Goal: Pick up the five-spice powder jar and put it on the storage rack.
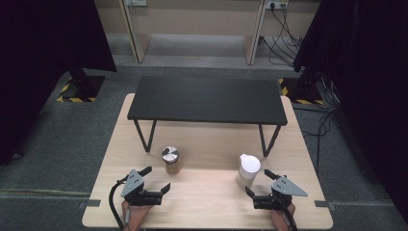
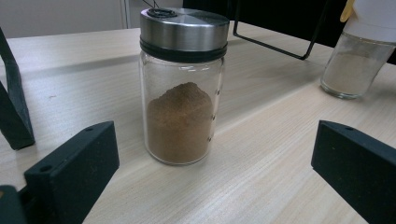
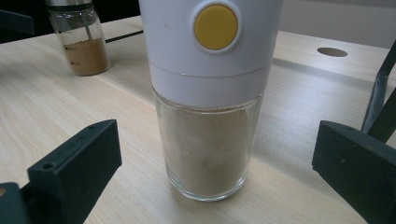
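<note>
On the surface [image 1: 207, 197], near the front edge, two jars stood upright and well apart: brown jar [image 1: 171, 160] on the left, white-cap jar [image 1: 248, 170] on the right. Left tool [image 1: 155, 179] sat just short of the brown jar, jaws spread wide, nothing gripped; no contact with the glass that I could see. Left gripper view confirmed it: brown jar [image 2: 182, 86] centred ahead of the gap between both jaws, steel lid on, brown powder filling roughly the lower half, clear wood between jar and jaws. White-cap jar [image 2: 357, 56] showed far off at the upper right there. Right tool [image 1: 257, 183] sat likewise, released, jaws wide, with the white-cap jar just ahead of them. Right gripper view: white-cap jar [image 3: 210, 98] dead centre ahead of the jaws, yellow button [image 3: 215, 27] facing the camera, pale powder in the glass lower part, not touched. Brown jar [image 3: 83, 44] was visible at the upper left in that view. Black rack [image 1: 207, 100] stood behind both jars, its legs on the surface, top bare. Both hands came in from the bottom edge, one per tool.
</note>
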Available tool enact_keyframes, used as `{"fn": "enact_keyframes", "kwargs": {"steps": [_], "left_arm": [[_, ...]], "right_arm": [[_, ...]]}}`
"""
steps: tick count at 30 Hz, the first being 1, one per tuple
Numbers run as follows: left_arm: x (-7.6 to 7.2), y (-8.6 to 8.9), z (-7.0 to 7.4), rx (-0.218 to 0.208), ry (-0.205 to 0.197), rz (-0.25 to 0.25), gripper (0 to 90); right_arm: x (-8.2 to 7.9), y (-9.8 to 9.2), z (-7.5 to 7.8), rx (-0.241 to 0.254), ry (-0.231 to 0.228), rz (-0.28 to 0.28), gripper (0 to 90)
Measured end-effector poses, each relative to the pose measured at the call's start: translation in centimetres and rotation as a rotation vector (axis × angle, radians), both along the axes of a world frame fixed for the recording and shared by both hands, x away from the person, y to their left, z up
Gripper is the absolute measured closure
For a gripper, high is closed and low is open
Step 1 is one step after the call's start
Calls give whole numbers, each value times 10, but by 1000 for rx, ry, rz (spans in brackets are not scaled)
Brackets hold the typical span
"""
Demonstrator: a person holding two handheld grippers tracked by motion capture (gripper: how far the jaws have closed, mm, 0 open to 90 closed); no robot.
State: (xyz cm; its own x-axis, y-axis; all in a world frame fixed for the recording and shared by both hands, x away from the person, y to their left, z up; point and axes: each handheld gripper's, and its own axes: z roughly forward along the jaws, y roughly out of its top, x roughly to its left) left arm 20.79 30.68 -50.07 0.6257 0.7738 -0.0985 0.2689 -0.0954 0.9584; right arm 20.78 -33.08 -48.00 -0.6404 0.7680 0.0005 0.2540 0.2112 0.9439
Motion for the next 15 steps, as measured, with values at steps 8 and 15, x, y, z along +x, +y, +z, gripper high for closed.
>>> {"fn": "enact_keyframes", "kwargs": {"steps": [8,15], "left_arm": [[0,0,0,2,0,1,3],[-1,-2,1,14,-4,-1,3]], "right_arm": [[0,0,0,-2,-1,-2,13],[-1,1,0,-9,-5,0,13]]}}
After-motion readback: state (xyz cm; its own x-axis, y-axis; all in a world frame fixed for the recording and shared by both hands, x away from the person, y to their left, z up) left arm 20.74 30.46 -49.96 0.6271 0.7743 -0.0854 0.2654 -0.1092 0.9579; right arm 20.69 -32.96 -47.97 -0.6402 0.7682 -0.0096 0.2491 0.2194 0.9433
